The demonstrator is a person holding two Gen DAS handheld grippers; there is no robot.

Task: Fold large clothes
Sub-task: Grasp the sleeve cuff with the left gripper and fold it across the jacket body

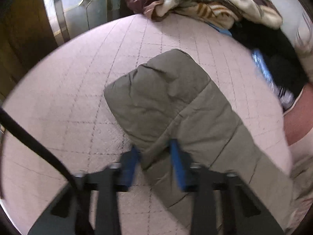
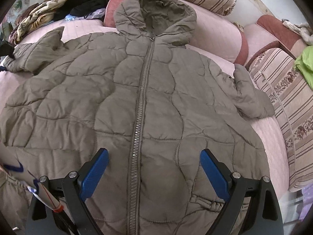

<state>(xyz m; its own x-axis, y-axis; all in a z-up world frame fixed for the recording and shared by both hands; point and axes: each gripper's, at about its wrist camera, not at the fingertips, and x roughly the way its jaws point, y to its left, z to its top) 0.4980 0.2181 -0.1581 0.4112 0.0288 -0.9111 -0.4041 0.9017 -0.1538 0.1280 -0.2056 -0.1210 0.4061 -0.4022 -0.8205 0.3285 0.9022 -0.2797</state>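
Observation:
A grey-brown quilted hooded jacket (image 2: 109,90) lies front up on the pink quilted cover (image 2: 270,137), zip (image 2: 143,90) closed and hood (image 2: 160,13) at the far end. My right gripper (image 2: 154,160) hovers open over the lower front, its blue pads on either side of the zip with nothing pinched. In the left wrist view one sleeve (image 1: 166,98) runs from the lower right towards the middle. My left gripper (image 1: 154,152) is shut on a fold of this sleeve near its cuff end, both blue pads pressing into the fabric.
A heap of patterned blankets (image 1: 205,4) and black clothing (image 1: 273,45) sits at the far edge of the pink cover (image 1: 78,78). Striped floral cushions (image 2: 283,90) and a green cloth (image 2: 305,64) line the right side. A black cable (image 1: 35,143) hangs at the left.

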